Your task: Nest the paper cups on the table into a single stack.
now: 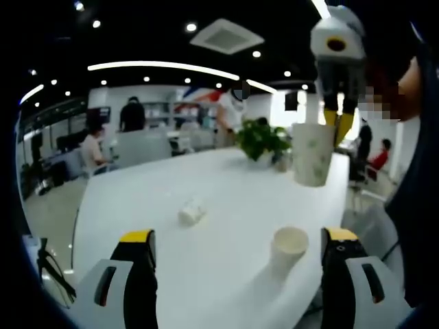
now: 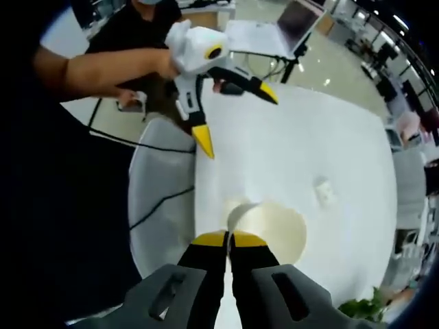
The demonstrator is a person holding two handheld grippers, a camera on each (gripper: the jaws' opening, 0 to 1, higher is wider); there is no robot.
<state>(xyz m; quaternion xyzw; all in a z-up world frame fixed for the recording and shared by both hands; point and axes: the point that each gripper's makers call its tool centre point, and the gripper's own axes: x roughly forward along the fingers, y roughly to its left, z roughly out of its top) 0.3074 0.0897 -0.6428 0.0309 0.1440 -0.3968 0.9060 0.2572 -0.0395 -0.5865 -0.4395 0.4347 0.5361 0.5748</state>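
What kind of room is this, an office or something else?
Most likely an open-plan office. A long white table has a potted plant on it, people sit at desks behind, a laptop sits nearby, and strip lights run across the ceiling.

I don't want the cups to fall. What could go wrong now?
The right gripper pinches just the rim of the lifted cup, so it might slip or tilt on the way down. The upright cup stands near the table edge, so a bump could knock it off. The tipped-over cup may roll away.
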